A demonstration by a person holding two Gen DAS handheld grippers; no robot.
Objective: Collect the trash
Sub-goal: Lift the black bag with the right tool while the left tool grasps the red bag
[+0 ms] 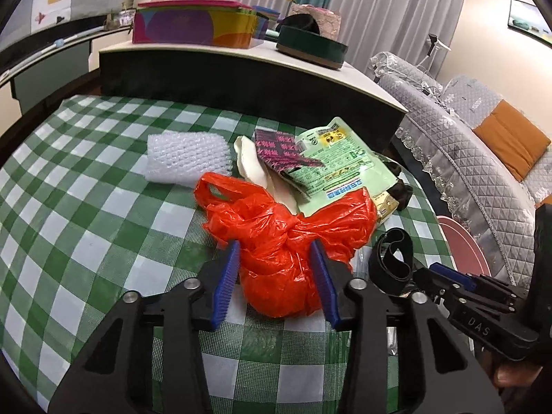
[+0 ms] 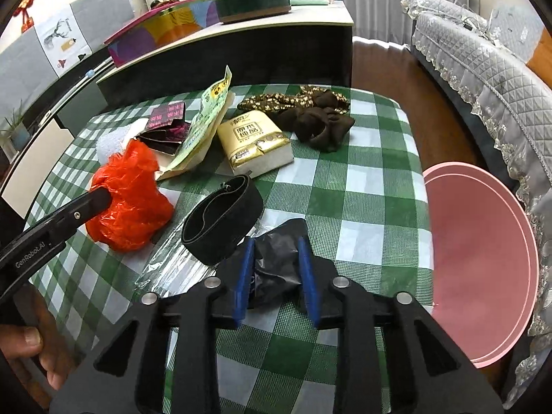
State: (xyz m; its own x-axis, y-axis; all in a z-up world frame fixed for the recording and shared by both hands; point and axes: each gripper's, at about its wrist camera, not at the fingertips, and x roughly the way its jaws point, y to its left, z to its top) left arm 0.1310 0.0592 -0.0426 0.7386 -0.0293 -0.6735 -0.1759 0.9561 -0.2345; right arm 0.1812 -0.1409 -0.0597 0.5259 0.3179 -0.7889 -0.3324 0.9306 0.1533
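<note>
Our left claw (image 1: 279,276) squeezes a crinkly, knotted orange bag (image 1: 286,234); our right claw (image 2: 276,276) pinches a crumpled black bag (image 2: 276,262).

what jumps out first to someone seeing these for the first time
The crumpled orange plastic bag glows against the green checked tablecloth, sitting between the left gripper fingers. The right gripper straddles a crumpled black bag near the table's front, and a pink round bin waits beside the table.

one orange bag (image 1: 286,241), one black bag (image 2: 276,262), one bubble wrap piece (image 1: 188,158), one tissue pack (image 2: 255,143), one black band (image 2: 220,222)
</note>
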